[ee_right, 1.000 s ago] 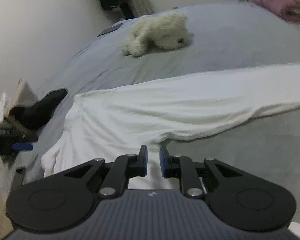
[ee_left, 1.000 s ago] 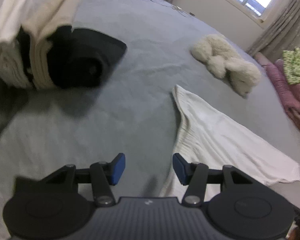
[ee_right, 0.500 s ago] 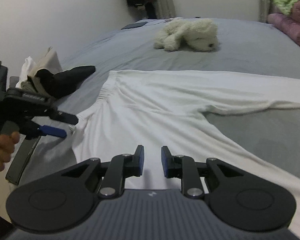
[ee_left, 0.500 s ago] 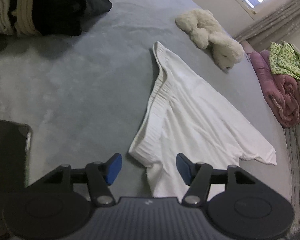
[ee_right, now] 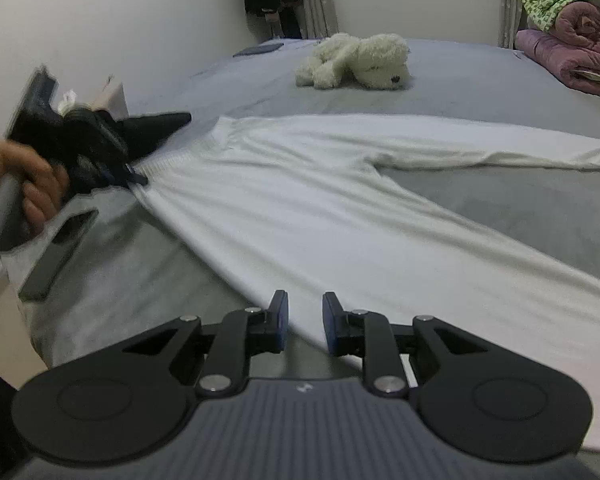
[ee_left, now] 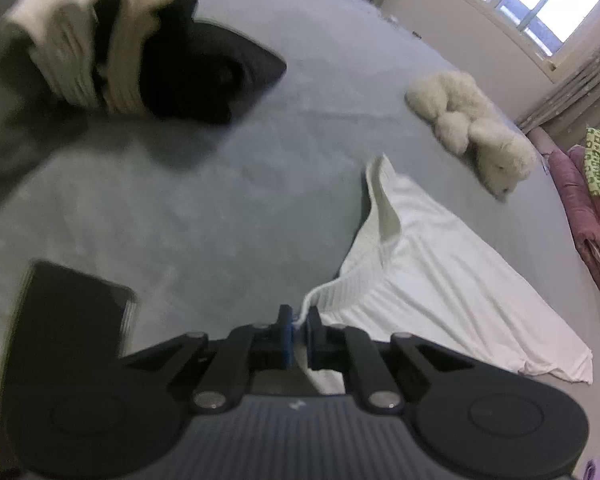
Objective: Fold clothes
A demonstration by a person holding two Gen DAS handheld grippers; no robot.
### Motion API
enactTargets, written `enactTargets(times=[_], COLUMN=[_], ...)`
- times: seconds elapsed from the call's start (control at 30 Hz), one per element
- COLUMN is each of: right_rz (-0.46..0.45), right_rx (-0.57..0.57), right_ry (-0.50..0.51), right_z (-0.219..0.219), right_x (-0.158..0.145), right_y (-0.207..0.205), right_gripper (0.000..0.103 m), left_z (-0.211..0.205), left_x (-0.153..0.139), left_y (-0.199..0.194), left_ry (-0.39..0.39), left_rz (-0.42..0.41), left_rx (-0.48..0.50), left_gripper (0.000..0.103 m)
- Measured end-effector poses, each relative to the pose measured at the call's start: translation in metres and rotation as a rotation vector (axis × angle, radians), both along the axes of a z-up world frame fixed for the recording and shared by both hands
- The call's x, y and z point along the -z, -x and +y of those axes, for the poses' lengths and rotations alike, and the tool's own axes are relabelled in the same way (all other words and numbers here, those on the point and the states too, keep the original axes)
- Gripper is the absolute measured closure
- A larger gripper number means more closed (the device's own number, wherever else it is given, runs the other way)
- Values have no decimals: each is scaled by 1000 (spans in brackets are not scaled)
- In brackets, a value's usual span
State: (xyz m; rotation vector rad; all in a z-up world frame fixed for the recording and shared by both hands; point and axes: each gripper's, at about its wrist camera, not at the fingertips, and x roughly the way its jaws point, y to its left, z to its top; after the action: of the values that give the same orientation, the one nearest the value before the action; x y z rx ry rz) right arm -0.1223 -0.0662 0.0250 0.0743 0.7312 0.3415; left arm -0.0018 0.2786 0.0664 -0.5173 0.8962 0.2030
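The white trousers (ee_right: pixel 320 208) lie spread flat on my grey bed (ee_right: pixel 480 92), ribbed waistband toward the wall side, one leg running off to the right and the other coming down toward my right gripper (ee_right: pixel 304 322). The fabric is plain white with soft lengthwise creases; the waistband (ee_left: pixel 374 216) stands up in a small fold at its far corner.

My left gripper (ee_left: pixel 298 330) has its jaws pressed together on the near corner of that waistband, a thin edge of white cloth pinched between the blue pads. My right gripper's jaws stand a little apart above the edge of the near leg, with nothing clamped between them.

A white plush bear (ee_right: pixel 360 62) lies beyond the trousers, well apart from them. A stack of folded clothes (ee_left: pixel 140 52), pale and black, sits at the far left, blurred. A dark phone (ee_left: pixel 68 320) lies flat on the bed by my left gripper, smeared by motion. My hand (ee_right: pixel 24 184) on the left handle is blurred too. The near trouser leg's end is cut off by the frame edge.
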Motion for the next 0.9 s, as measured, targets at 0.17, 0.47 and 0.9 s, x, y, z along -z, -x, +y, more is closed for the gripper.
enactTargets(times=[0.17, 0.47, 0.9], right_rz=[30, -35, 169], right_rx=[9, -90, -307], right_ry=[-22, 16, 23], right_z=[-5, 15, 141], right_x=[8, -28, -33], right_y=[5, -58, -264], right_gripper=[79, 79, 79], left_z=[-12, 10, 35], left_x=[5, 4, 18], left_y=[8, 3, 4], left_ry=[-111, 26, 166], left_rz=[33, 9, 17], left_rx=[54, 49, -13], left_gripper=[95, 52, 75])
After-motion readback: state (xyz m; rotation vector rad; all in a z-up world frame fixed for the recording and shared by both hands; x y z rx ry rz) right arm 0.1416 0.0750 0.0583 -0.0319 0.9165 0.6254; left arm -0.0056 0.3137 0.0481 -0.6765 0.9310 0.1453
